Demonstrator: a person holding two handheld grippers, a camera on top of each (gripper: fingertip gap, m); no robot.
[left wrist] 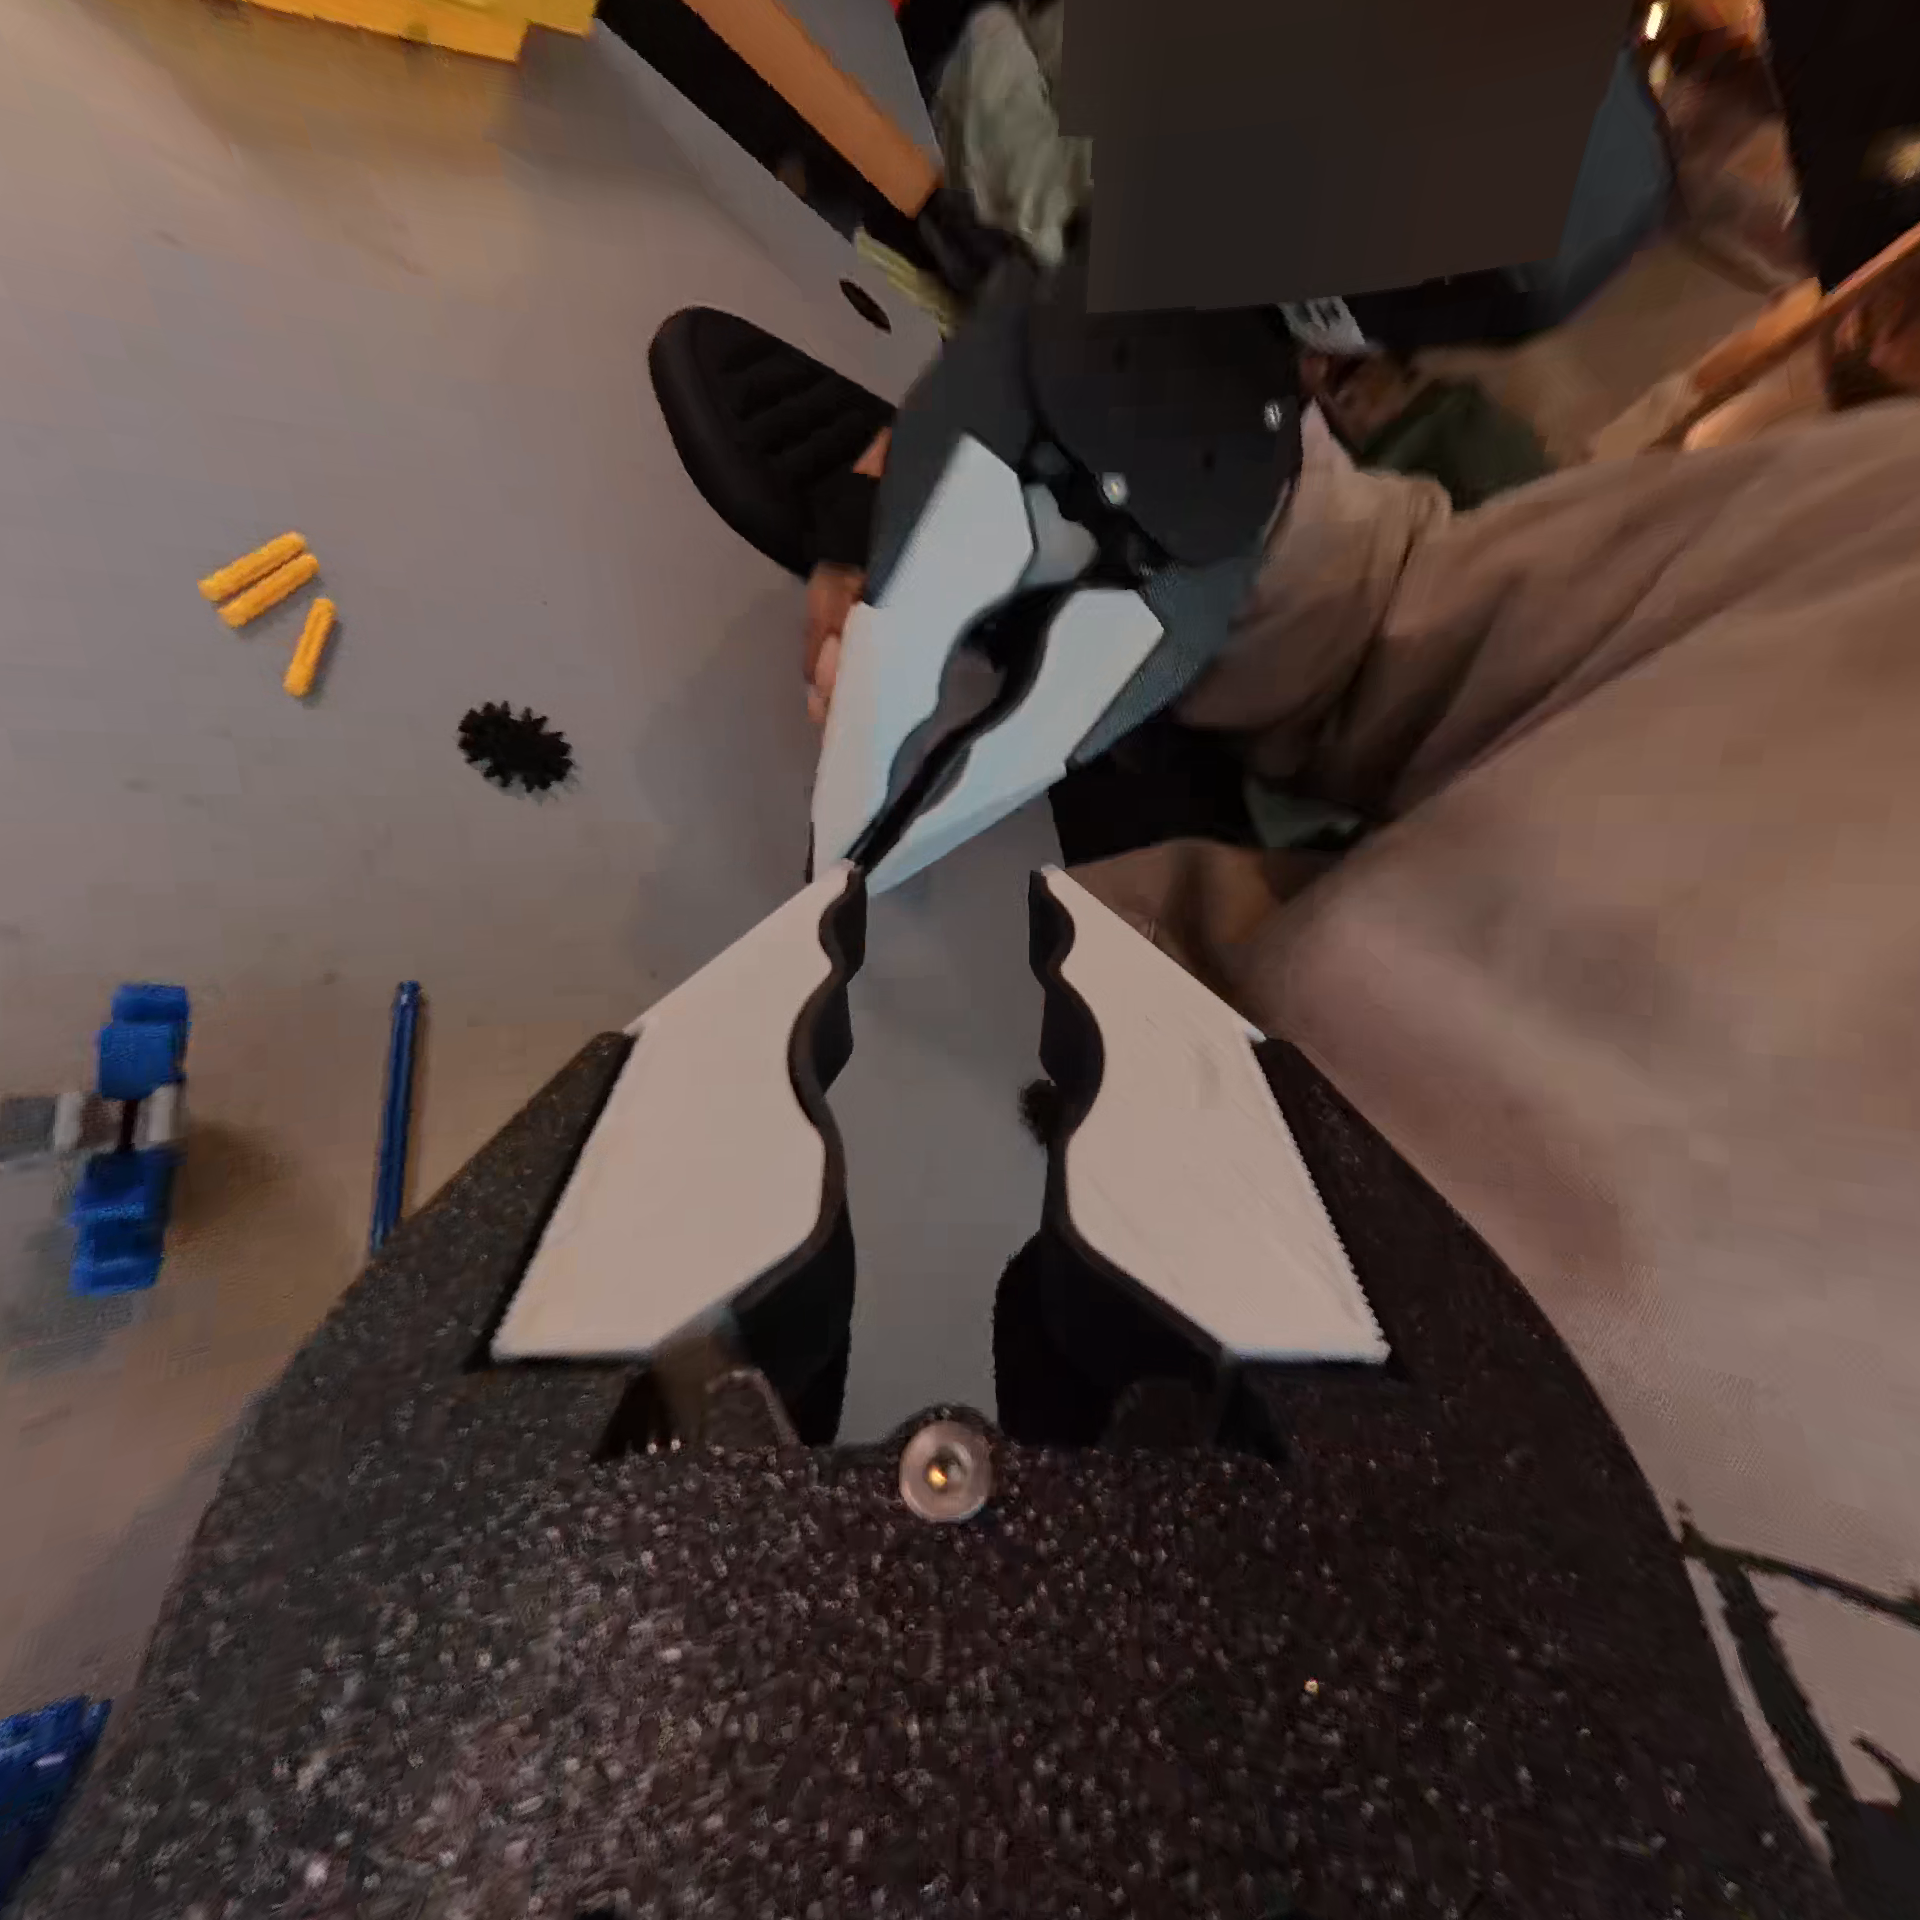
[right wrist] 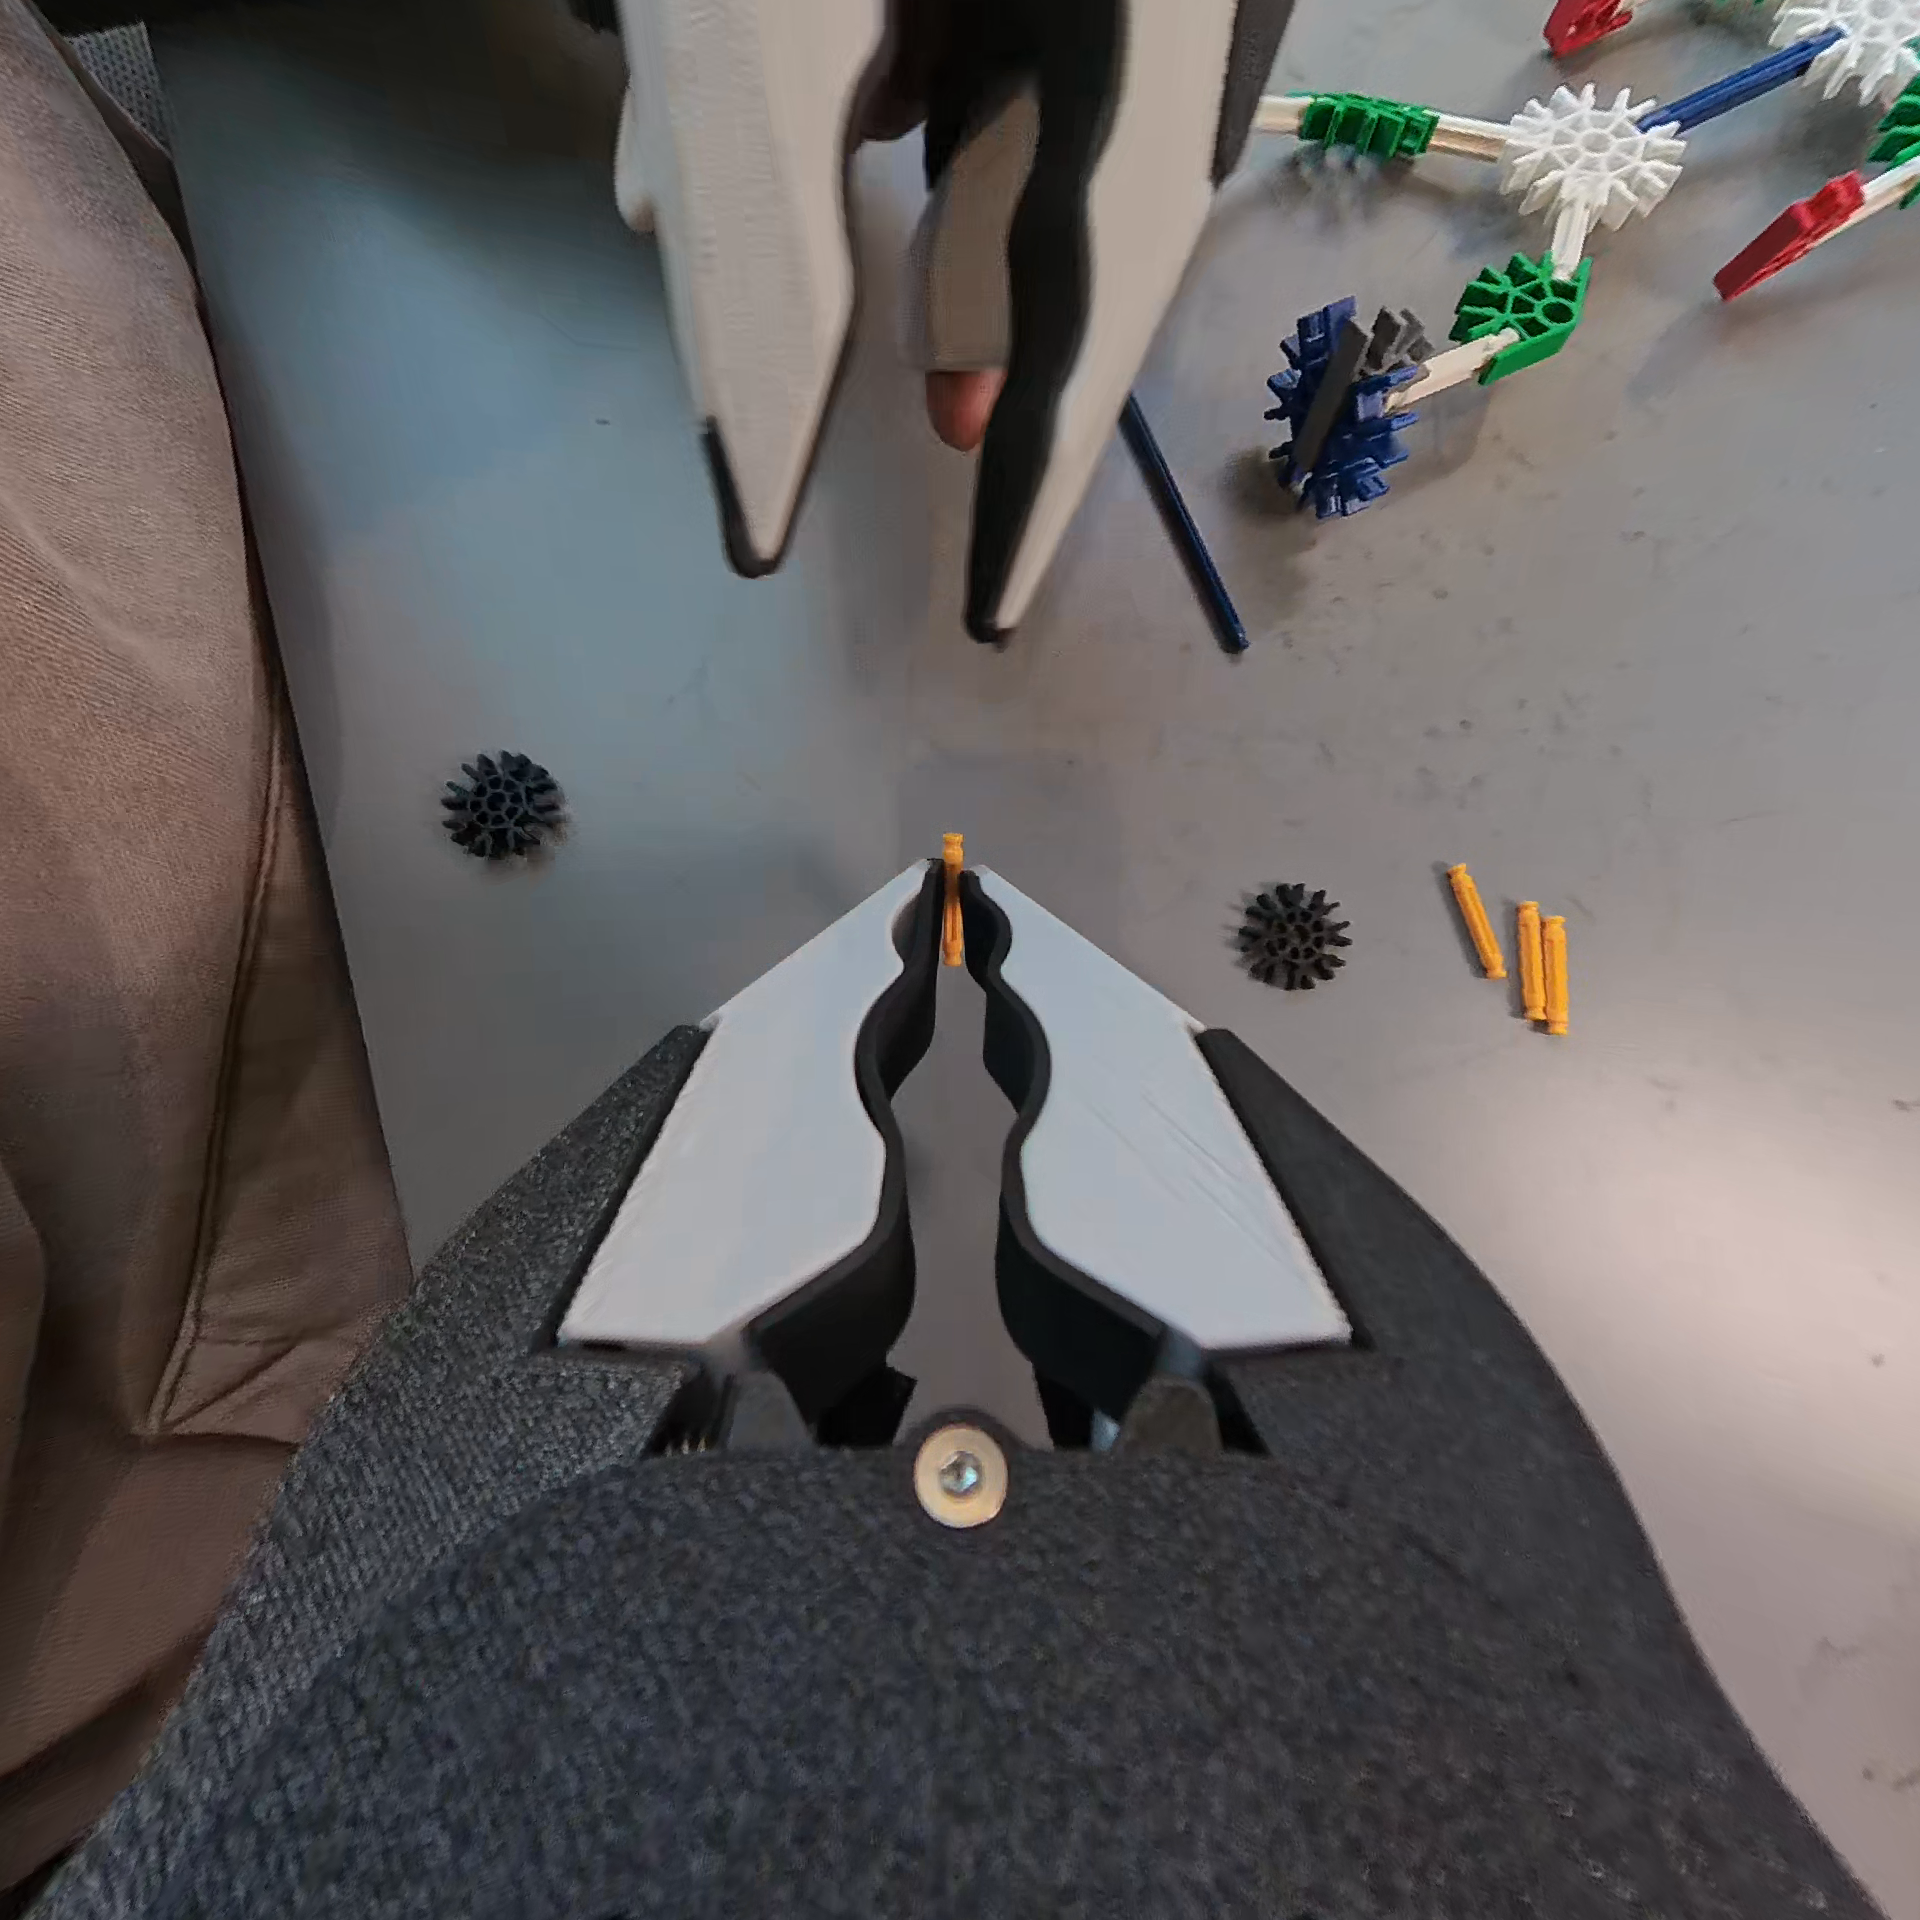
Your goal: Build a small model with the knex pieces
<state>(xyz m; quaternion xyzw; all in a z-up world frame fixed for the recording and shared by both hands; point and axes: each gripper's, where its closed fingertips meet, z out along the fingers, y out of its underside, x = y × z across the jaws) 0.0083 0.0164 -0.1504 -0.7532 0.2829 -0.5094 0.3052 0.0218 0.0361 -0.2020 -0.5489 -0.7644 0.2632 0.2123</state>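
Observation:
My right gripper (right wrist: 952, 883) is shut on a short orange rod (right wrist: 952, 904), which stands upright between its tips just above the grey table (right wrist: 727, 748). My left gripper (left wrist: 945, 883) is open and empty; in the right wrist view it (right wrist: 871, 594) hangs above the table just ahead of the right one. In the left wrist view the right gripper (left wrist: 868, 868) almost meets my left fingertip (left wrist: 847, 904), and the orange rod does not show. Two black toothed connectors (right wrist: 504, 805) (right wrist: 1294, 935) lie either side of the right gripper. Three loose orange rods (right wrist: 1517, 956) lie to its right.
A blue rod (right wrist: 1184, 530) and a blue toothed connector assembly (right wrist: 1340, 410) lie beyond the left gripper. A built chain of white (right wrist: 1590, 156), green and red pieces sits at the far right. A person's beige trouser leg (right wrist: 125, 831) borders the table edge. Tip to tip, the grippers are about 6 cm apart.

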